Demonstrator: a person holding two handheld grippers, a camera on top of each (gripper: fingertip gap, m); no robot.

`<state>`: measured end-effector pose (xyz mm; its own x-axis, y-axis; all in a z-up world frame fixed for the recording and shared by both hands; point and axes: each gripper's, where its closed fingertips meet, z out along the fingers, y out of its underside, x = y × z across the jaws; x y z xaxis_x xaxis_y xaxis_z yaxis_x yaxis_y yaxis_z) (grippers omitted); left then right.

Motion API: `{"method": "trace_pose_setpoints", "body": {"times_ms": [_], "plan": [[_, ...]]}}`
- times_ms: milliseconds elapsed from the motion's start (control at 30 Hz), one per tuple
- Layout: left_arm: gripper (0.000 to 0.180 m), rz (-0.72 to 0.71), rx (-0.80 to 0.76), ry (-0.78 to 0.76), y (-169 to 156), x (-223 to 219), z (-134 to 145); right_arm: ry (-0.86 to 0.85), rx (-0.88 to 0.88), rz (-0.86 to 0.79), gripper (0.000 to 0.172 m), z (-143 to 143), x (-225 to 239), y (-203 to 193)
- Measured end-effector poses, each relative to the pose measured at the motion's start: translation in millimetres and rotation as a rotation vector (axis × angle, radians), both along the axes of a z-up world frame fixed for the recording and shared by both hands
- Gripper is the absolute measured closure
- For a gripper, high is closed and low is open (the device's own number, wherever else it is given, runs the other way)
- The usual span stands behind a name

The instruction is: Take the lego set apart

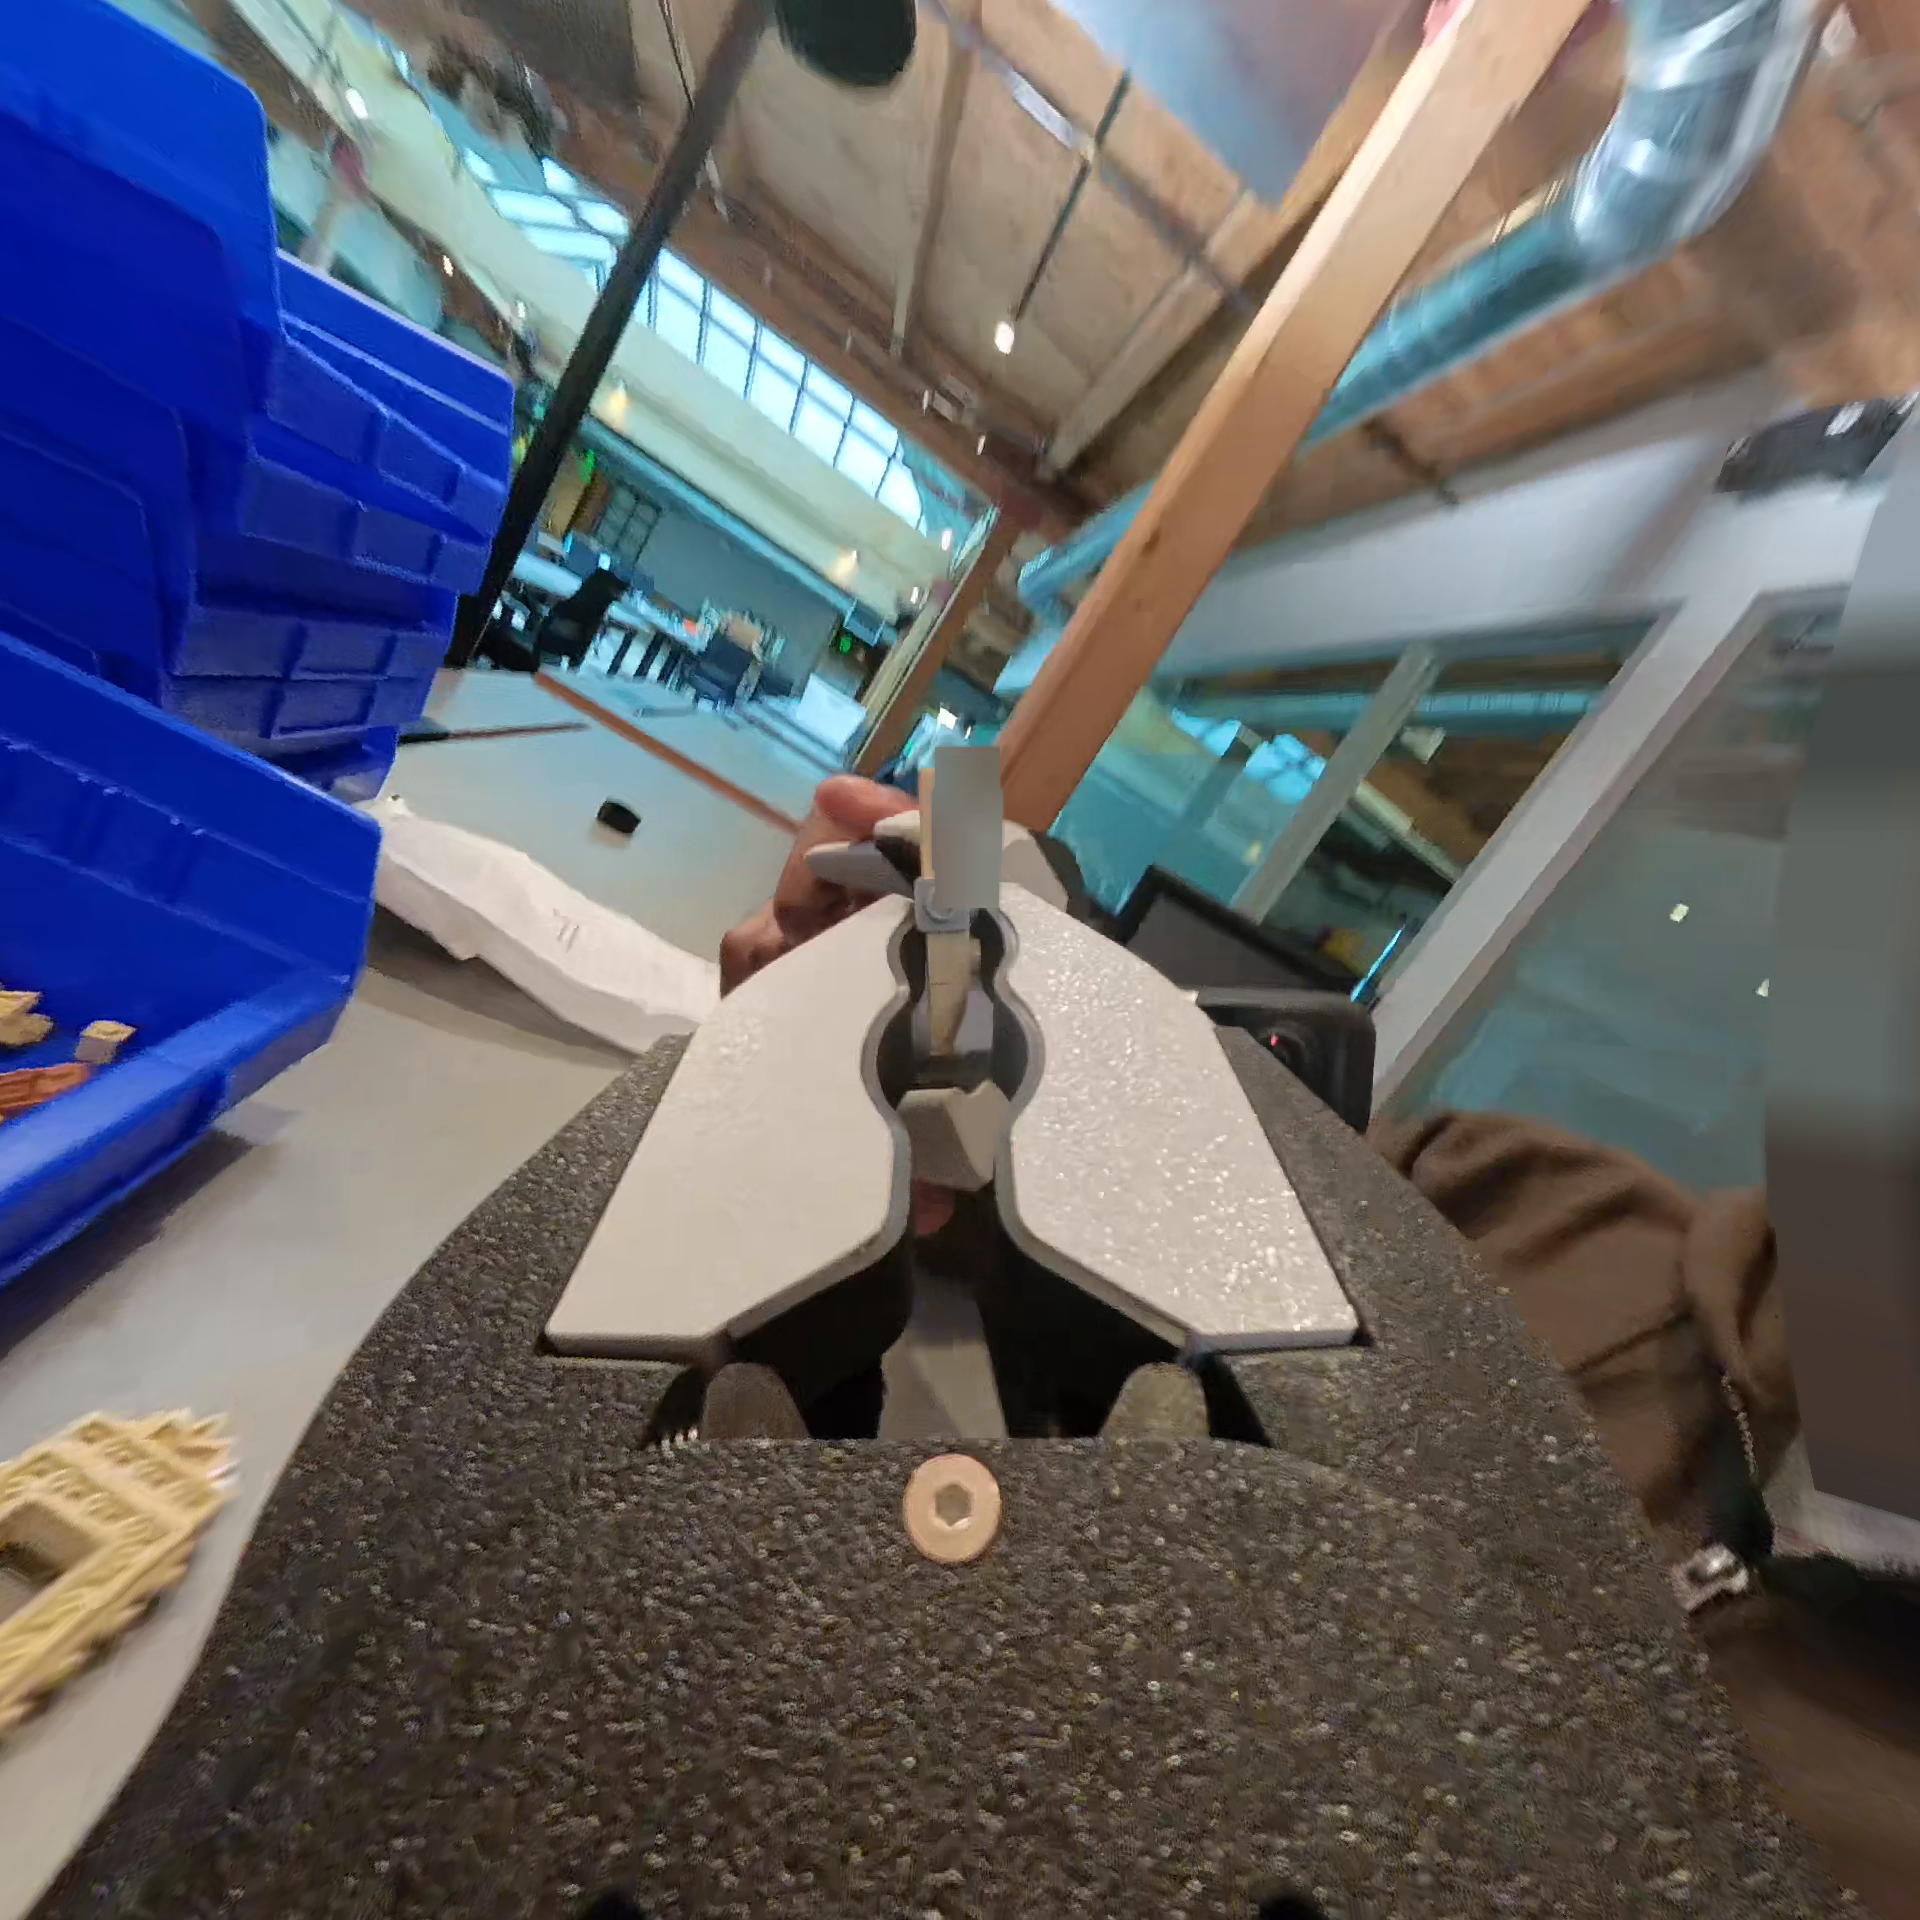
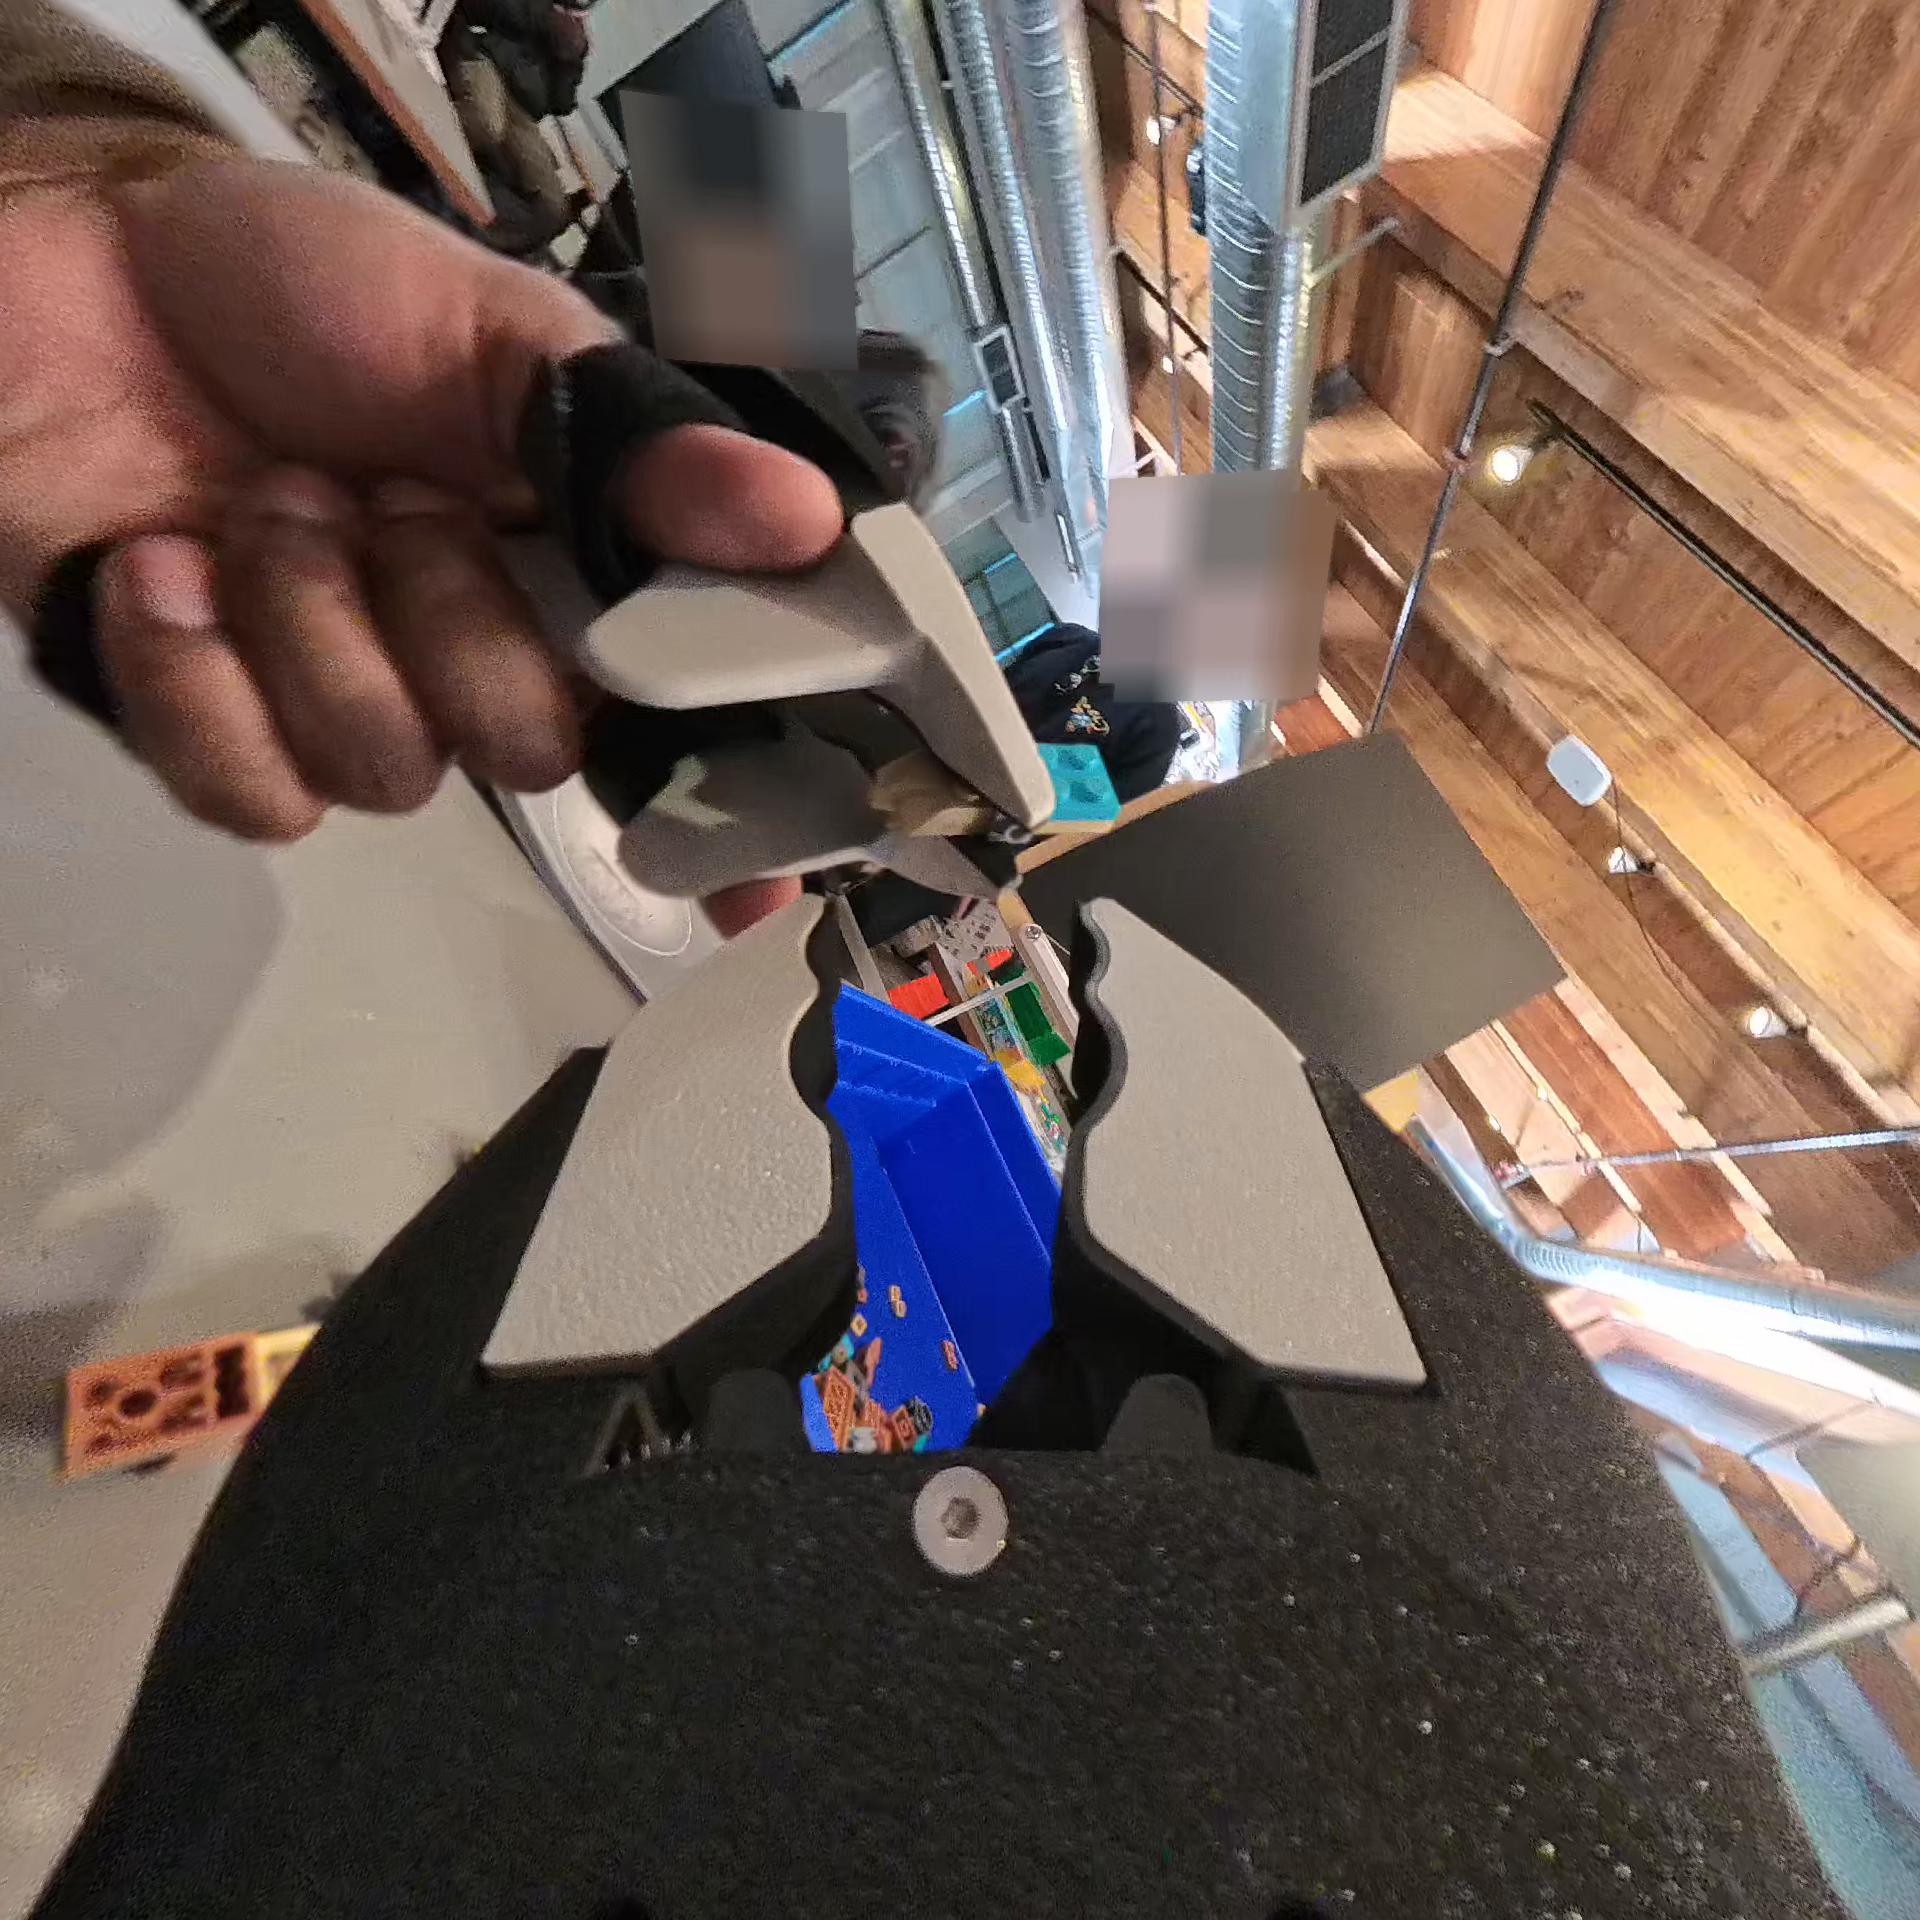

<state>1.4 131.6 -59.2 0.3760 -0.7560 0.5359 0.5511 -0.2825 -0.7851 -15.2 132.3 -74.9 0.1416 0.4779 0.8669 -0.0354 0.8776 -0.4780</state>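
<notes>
My left gripper [image 1: 951,920] is shut on a small brick assembly. A tan piece [image 1: 948,987] sits between its pads, and a flat grey plate [image 1: 964,831] sticks out past the tips. In the right wrist view the left gripper [image 2: 1023,821], held by a hand [image 2: 260,499], grips the tan piece [image 2: 925,800]. A turquoise brick [image 2: 1086,790] and the dark grey plate [image 2: 1299,904] are joined to that piece. My right gripper [image 2: 951,925] is open and empty just below the assembly. One of its fingers [image 1: 847,862] shows behind the plate in the left wrist view.
Stacked blue bins [image 1: 208,468] stand at the left, the lowest one [image 1: 187,935] holding small pieces. A tan lattice piece [image 1: 94,1517] and white paper [image 1: 540,925] lie on the grey table. A blue bin [image 2: 935,1164] and an orange piece [image 2: 156,1403] show below. My two grippers' fingertips are within a few centimetres of each other.
</notes>
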Motion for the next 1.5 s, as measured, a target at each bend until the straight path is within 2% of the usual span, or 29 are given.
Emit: {"method": "trace_pose_setpoints", "body": {"times_ms": [100, 233, 367, 800, 1133, 1200, 1300, 1500], "plan": [[0.171, 0.050, -0.016, -0.147, -8, 4, -4, 0.044, -0.051, -0.036, 0.134, 4, 4, -5], [0.171, 0.130, -0.022, -0.341, -14, -4, -13, 0.004, -0.112, -0.010, 0.135, -9, 8, -19], [0.171, 0.118, -0.067, -0.428, -8, -1, -23, 0.010, -0.100, -0.053, 0.135, -13, 12, -28], [0.171, 0.071, -0.016, -0.459, -13, 14, -24, 0.013, -0.165, -0.096, 0.131, -19, 10, -24], [0.171, 0.107, 0.001, -0.422, -13, 14, -26, 0.028, -0.144, -0.117, 0.149, -21, 13, -24], [0.170, 0.118, -0.005, -0.407, -12, 14, -28, 0.039, -0.156, -0.123, 0.162, -21, 15, -24], [0.169, 0.127, -0.015, -0.367, -11, 18, -30, 0.072, -0.209, -0.125, 0.162, -24, 19, -23], [0.170, 0.165, -0.004, -0.269, -10, 23, -34, 0.089, -0.192, -0.151, 0.162, -27, 24, -23]]}}
